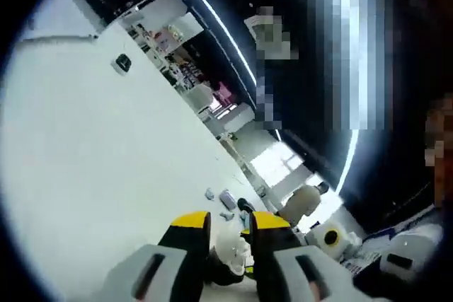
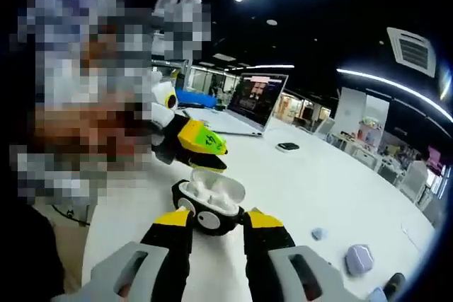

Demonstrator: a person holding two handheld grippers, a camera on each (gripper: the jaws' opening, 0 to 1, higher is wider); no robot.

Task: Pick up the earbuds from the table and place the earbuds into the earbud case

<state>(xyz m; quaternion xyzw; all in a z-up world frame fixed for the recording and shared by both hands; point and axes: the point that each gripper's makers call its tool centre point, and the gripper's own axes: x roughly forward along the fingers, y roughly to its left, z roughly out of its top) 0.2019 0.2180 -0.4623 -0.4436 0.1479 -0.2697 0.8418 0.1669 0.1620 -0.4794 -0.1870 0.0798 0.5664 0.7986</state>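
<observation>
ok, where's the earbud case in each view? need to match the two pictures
Left gripper view: earbud case at bottom centre, between the left tool's yellow-tipped jaws, partly hidden by them.
Right gripper view: same case, lid open, at lower centre just beyond the right tool; the left tool holds it from behind.
Shared landmark: the white table.

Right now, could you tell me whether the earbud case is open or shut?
Open: in the right gripper view the earbud case shows its lid raised, with white earbuds visible inside.
</observation>
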